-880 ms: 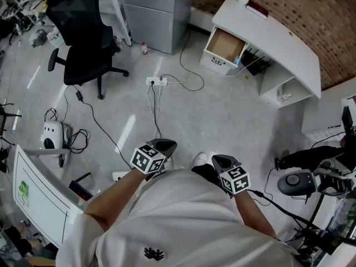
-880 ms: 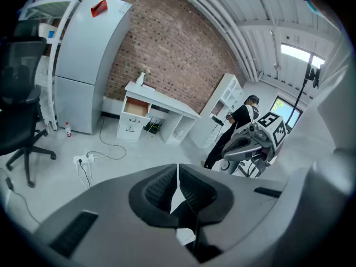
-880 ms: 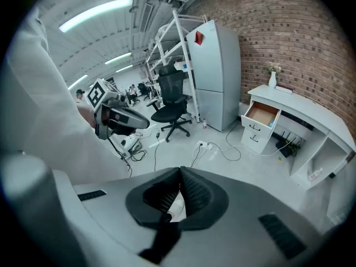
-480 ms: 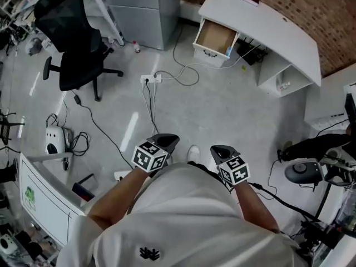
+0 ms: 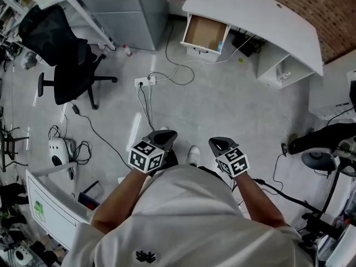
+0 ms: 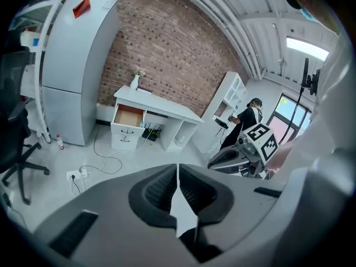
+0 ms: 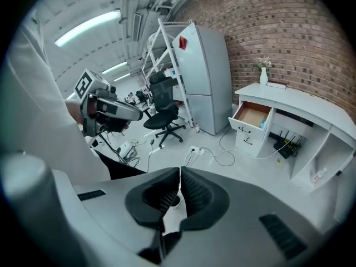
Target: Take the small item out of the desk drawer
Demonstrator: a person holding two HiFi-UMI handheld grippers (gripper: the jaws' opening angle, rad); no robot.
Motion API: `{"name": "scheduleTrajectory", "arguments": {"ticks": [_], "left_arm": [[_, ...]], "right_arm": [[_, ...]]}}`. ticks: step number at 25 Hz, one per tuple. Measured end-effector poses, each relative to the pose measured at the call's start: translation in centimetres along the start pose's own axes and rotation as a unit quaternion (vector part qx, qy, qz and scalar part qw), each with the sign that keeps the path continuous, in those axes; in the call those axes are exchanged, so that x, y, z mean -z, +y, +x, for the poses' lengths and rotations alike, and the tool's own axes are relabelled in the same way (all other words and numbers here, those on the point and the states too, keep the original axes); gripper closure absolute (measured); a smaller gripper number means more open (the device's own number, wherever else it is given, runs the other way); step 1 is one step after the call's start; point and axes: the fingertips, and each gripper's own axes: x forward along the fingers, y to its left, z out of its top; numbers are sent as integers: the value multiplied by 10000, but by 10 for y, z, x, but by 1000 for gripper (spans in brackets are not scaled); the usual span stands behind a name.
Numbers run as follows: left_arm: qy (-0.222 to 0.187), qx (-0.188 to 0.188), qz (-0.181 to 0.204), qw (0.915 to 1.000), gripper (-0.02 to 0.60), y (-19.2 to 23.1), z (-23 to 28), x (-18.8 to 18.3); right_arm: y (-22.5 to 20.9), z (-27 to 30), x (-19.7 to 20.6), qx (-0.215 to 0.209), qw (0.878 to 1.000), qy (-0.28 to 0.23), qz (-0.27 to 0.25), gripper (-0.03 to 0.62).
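Sliding toward the upper left of the head view since the earlier frames, the white desk [image 5: 267, 15] and its open drawer [image 5: 204, 32] now sit close to the top edge. The black office chair [image 5: 61, 54] and the power strip [image 5: 143, 82] on the floor [image 5: 222, 104] have drifted left with them. Both grippers keep almost the same places low in that view, side by side in front of the person's white shirt, and a white shoe [image 5: 193, 154] shows between them. The left gripper [image 5: 164, 137] has its jaws pressed together with nothing between them, as the left gripper view confirms [image 6: 178, 178]. The right gripper [image 5: 218, 144] is likewise closed and empty [image 7: 179, 191]. Both point down and forward over bare floor, well apart from the desk. The drawer stands pulled out under the desk's left end, its brown inside open to view in the left gripper view [image 6: 129, 116] and in the right gripper view [image 7: 253, 114]. A small bluish item [image 5: 219, 46] shows at the drawer's right front corner, though it is too small to tell whether it lies inside or just beside the drawer. A tall grey cabinet [image 5: 130, 10] stands left of the desk, against the brick wall [image 5: 339, 15].
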Motion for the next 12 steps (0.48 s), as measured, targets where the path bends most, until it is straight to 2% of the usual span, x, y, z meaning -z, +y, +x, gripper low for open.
{"name": "scheduleTrajectory", "arguments": {"ticks": [3,6,12], "left_arm": [[26,173,25,9998,549,32,14,-22],[95,343,90,9993,549,77,24,-49],[87,568,379,9976,549,175,21,-129]], "right_arm": [[-24,24,-25,145,9998,-4,154,559],[-47,52,-63,385,9983,-37,433,509],[-87,115,-142,829,9923,-65,922,500]]}}
